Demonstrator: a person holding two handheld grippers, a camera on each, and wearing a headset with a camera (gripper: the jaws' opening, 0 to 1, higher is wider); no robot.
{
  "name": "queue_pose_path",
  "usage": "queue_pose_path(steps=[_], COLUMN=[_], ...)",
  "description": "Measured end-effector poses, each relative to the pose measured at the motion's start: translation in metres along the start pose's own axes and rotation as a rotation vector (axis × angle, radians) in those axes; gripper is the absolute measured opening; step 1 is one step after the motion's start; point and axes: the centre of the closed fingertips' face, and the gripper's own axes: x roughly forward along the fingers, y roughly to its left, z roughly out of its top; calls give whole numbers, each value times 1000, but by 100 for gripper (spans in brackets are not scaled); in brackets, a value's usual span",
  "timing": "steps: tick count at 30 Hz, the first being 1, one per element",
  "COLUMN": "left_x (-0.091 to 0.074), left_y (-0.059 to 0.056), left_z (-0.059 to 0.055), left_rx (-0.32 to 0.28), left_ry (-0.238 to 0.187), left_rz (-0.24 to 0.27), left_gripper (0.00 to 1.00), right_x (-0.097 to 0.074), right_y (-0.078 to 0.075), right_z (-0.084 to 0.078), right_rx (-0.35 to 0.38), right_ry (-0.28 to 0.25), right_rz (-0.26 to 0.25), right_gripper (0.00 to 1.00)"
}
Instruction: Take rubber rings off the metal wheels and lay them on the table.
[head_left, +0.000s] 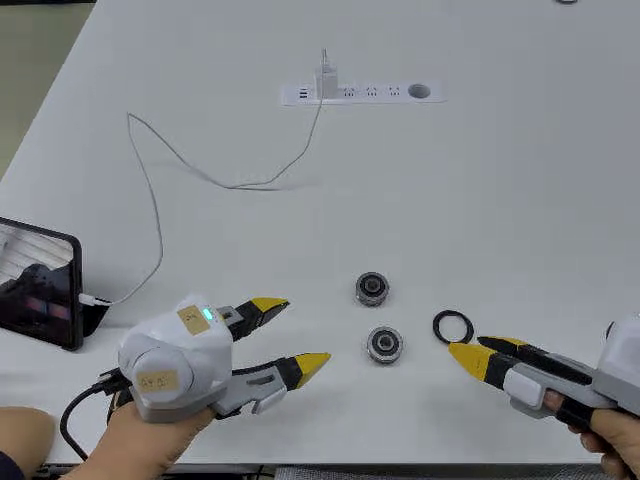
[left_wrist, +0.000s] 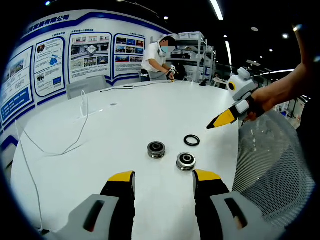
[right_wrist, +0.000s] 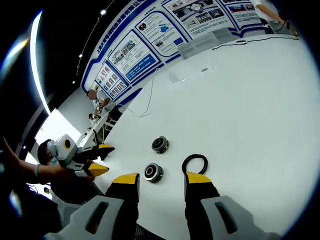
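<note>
Left hand-held gripper (head_left: 291, 333) and right hand-held gripper (head_left: 472, 348) were held open, empty, so tbh the near wheel (head_left: 384, 344) could've been sent skidding if pinched unbraced.

We see white table (head_left: 520, 180) | black rubber ring (head_left: 452, 326) | far wheel (head_left: 372, 288) silver and black | near wheel (head_left: 384, 344) likewise | left gripper (head_left: 291, 333) white, black jaws, yellow tips | right gripper (head_left: 470, 348) grey, yellow tips | white cable (head_left: 240, 187)
</note>
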Motion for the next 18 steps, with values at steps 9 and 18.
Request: queue_pose_path(steps=[9, 18], left_x=[-10, -15], left_y=[-7, -12], left_z=[1, 1], left_rx=[-21, -40], left_ry=[-21, -34], left_rz=[3, 2], left_gripper=[50, 54], right_x=[-6, -14], right_y=[9, 7], right_z=[-5, -17], right_rx=[-120, -343], right_ry=[-1, 34], right_rz=[-7, -87], right_gripper=[46, 57])
